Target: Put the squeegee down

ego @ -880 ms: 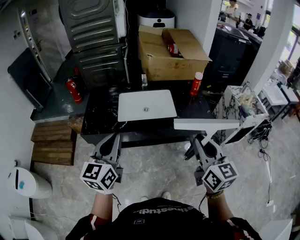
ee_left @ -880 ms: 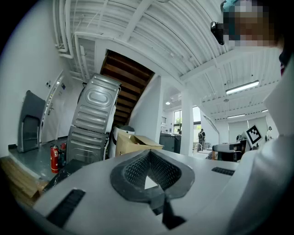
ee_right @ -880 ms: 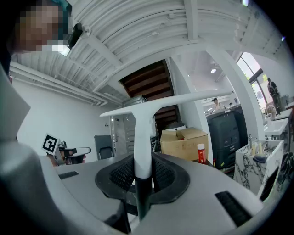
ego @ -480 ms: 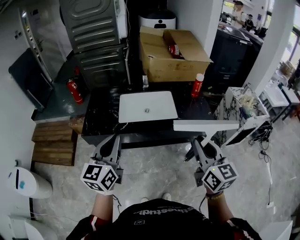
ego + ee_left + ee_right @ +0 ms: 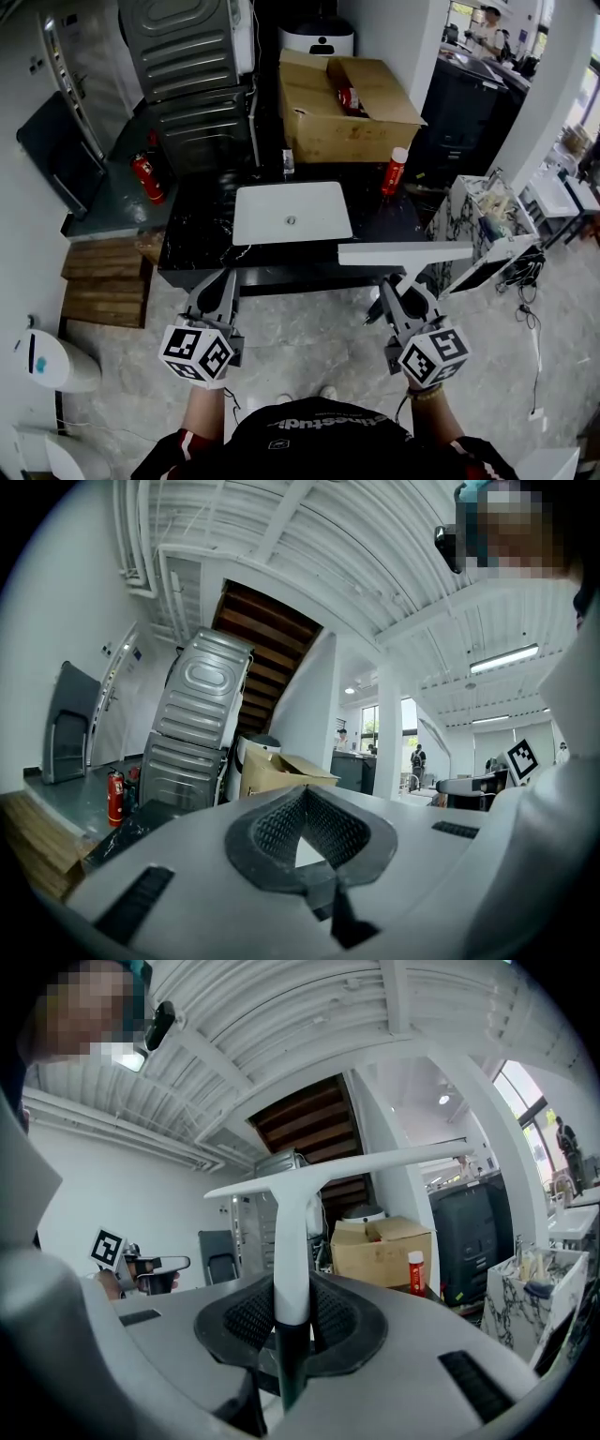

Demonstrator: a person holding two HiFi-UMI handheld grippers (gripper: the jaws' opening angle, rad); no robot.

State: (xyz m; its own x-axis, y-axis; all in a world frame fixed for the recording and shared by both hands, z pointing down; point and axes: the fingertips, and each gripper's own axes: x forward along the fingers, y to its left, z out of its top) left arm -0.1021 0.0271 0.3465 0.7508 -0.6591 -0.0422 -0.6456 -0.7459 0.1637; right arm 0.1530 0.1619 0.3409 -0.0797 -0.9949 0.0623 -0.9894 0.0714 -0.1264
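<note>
The squeegee [image 5: 403, 253] is white, with a long flat blade lying crosswise over the front right edge of the black counter [image 5: 197, 248]. My right gripper [image 5: 401, 298] is shut on its handle and holds it level in front of the counter. In the right gripper view the handle [image 5: 291, 1241] stands upright between the pads of the right gripper [image 5: 291, 1312], with the blade [image 5: 347, 1171] across the top. My left gripper [image 5: 223, 291] hovers before the counter's left front edge. The left gripper [image 5: 305, 803] is shut, with nothing in it.
A white basin [image 5: 291, 211] is set in the counter. Behind it stand a red-capped bottle [image 5: 394, 169] and an open cardboard box [image 5: 347, 108]. A fire extinguisher [image 5: 145, 180] and a metal appliance [image 5: 183, 56] are at the left, and a marble side table [image 5: 478, 211] at the right.
My right gripper and the squeegee have edged slightly to the left. The left gripper has kept still.
</note>
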